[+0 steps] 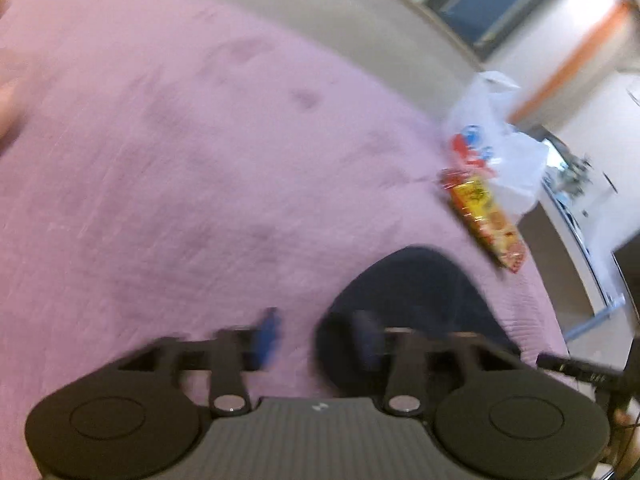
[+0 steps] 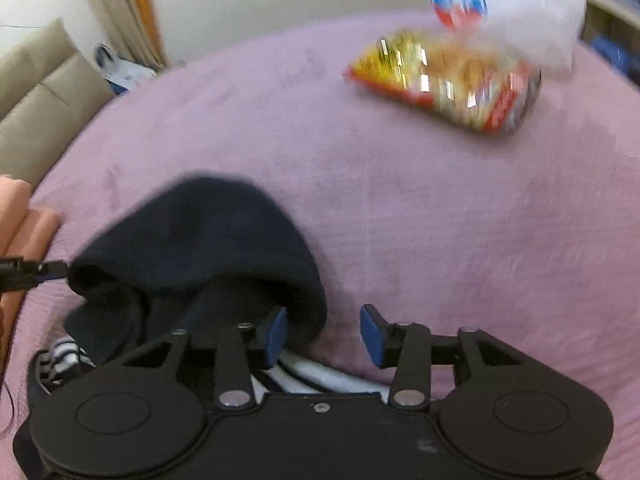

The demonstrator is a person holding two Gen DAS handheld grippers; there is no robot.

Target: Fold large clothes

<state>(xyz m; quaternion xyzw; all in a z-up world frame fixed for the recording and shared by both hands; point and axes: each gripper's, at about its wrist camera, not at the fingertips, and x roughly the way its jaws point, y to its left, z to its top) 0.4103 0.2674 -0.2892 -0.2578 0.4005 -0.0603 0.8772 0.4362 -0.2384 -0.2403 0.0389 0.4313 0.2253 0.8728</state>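
Note:
A dark navy hooded garment (image 2: pixel 200 240) lies bunched on a pink blanket (image 2: pixel 400 220); its hood faces up, with striped white fabric (image 2: pixel 64 354) under it. In the left wrist view the garment (image 1: pixel 412 288) sits at the right fingertip. My left gripper (image 1: pixel 316 334) is open, its right finger over the navy cloth, the frame blurred. My right gripper (image 2: pixel 323 330) is open, its left pad (image 2: pixel 276 330) touching the hood's rim, its right pad over bare blanket. The left gripper's tip (image 2: pixel 36 270) shows at the garment's left edge.
A red and yellow snack packet (image 2: pixel 444 84) and a white plastic bag (image 2: pixel 500 4) lie on the blanket's far side; both also show in the left wrist view (image 1: pixel 484 216). Beige cushions (image 2: pixel 36 96) at the left. Orange cloth (image 2: pixel 24 224) beside the blanket.

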